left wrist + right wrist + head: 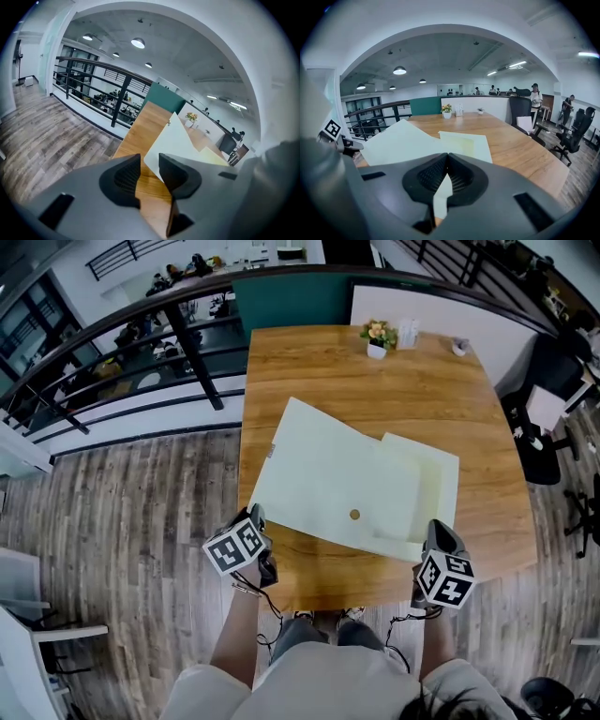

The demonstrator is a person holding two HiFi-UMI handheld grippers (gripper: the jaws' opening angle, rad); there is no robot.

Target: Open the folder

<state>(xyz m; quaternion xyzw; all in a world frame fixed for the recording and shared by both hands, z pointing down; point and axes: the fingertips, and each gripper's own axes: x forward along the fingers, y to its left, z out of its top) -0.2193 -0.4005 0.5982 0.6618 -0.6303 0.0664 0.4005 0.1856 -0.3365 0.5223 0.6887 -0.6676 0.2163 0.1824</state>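
Item under inspection: folder (337, 474), pale cream card, lying on the wooden table (309, 362) in the lower middle of the head view, close to the near edge. Its large cover leaf sits skewed toward the left of frame over a narrower leaf that shows at the right; a small brass-coloured stud (354, 515) sits on the cover near its lower edge. Whether the cover is slightly raised cannot be told.

Handling, as judged: light; thin card, likely to bend and sag if lifted by one corner; smooth face, probably apt to slide on the polished wood unless one leaf is pinned; creasing is the main risk, not breakage. Best purchase appears to be a free corner or edge of the cover, away from the fold, with the under leaf held down.

Right gripper (436, 532): at the folder's lower right corner; its own view shows the jaws brought together with a strip of the pale card pinched between them.

Left gripper (255, 517): at the cover's lower left corner; jaws parted by a narrow gap, bare wood visible through it; the card's corner lies just beyond the pads, unclamped.

Surroundings: potted flowers (378, 338), a small white holder (408, 332) and a small grey object (458, 346) at the top of the table, well apart from the folder; dark railing (141, 324) at upper left; office chairs (553, 381) at the right edge.

Obstructions: nothing seen on the wood at the left where the cover would swing; the far items are judged out of the leaf's sweep.
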